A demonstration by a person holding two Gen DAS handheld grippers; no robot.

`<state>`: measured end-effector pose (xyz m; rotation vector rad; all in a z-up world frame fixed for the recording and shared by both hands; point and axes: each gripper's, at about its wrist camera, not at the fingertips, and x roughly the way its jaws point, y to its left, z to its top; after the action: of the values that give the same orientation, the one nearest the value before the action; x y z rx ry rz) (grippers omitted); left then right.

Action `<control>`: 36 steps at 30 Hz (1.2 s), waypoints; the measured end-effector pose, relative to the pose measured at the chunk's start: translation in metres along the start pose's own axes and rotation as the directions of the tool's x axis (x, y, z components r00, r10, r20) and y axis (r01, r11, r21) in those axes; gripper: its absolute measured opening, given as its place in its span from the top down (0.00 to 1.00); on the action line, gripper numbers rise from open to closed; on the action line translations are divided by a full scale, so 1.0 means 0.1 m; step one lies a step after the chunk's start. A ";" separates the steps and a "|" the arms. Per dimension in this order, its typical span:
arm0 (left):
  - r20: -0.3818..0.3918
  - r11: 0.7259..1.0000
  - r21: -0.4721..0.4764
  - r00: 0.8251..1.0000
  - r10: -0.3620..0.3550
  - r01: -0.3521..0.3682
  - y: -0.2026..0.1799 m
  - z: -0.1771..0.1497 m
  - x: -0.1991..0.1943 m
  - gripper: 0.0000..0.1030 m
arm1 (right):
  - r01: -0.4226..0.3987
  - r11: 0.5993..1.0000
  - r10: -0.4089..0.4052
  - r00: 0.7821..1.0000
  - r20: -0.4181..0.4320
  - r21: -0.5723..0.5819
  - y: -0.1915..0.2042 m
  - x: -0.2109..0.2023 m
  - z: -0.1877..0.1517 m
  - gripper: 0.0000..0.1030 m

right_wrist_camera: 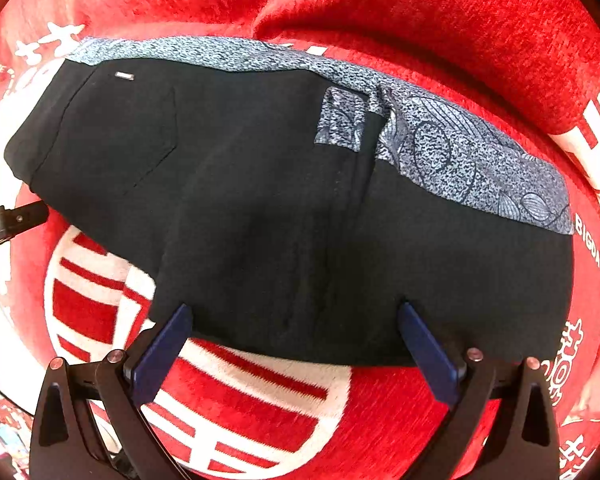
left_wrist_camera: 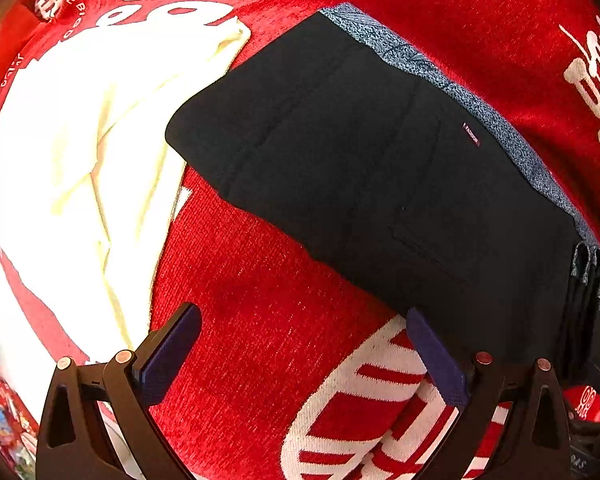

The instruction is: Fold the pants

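Black pants [left_wrist_camera: 360, 160] with a blue-grey patterned waistband lining [left_wrist_camera: 460, 92] lie folded flat on a red blanket [left_wrist_camera: 260, 300]. My left gripper [left_wrist_camera: 300, 336] is open and empty, just in front of the pants' near edge; its right finger [left_wrist_camera: 436, 352] is at that edge. In the right wrist view the same pants [right_wrist_camera: 280, 208] fill the middle, with the patterned lining [right_wrist_camera: 440, 148] at the far side. My right gripper [right_wrist_camera: 296, 332] is open and empty at the pants' near edge. The other gripper's tip [right_wrist_camera: 12, 218] shows at the left.
A cream-white garment [left_wrist_camera: 80, 152] lies crumpled left of the pants, partly under their corner. The red blanket [right_wrist_camera: 420, 8] has white printed characters. Colourful boxes [left_wrist_camera: 4, 412] sit at the lower left beyond the blanket.
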<state>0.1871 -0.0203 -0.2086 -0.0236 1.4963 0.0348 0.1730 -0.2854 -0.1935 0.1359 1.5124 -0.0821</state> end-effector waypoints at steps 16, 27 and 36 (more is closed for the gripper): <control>0.031 0.992 -0.069 0.994 -0.106 0.108 0.27 0.27 -0.03 0.00 | -0.070 0.997 0.072 0.996 0.060 -0.035 0.19 -0.21 0.04 0.03; 0.084 0.954 -0.143 0.963 -0.255 0.265 0.64 0.34 -0.14 0.00 | -0.177 0.984 0.178 0.980 0.086 -0.025 0.12 -0.19 0.01 0.16; 0.120 0.896 -0.201 0.917 -0.379 0.397 0.89 0.47 0.02 0.00 | -0.232 0.973 0.231 0.971 0.064 0.015 0.12 -0.06 -0.03 0.16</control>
<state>0.2305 0.0700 -0.2062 -0.4975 1.3802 -0.1201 0.1715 -0.2731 -0.1876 0.3240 1.4241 0.0833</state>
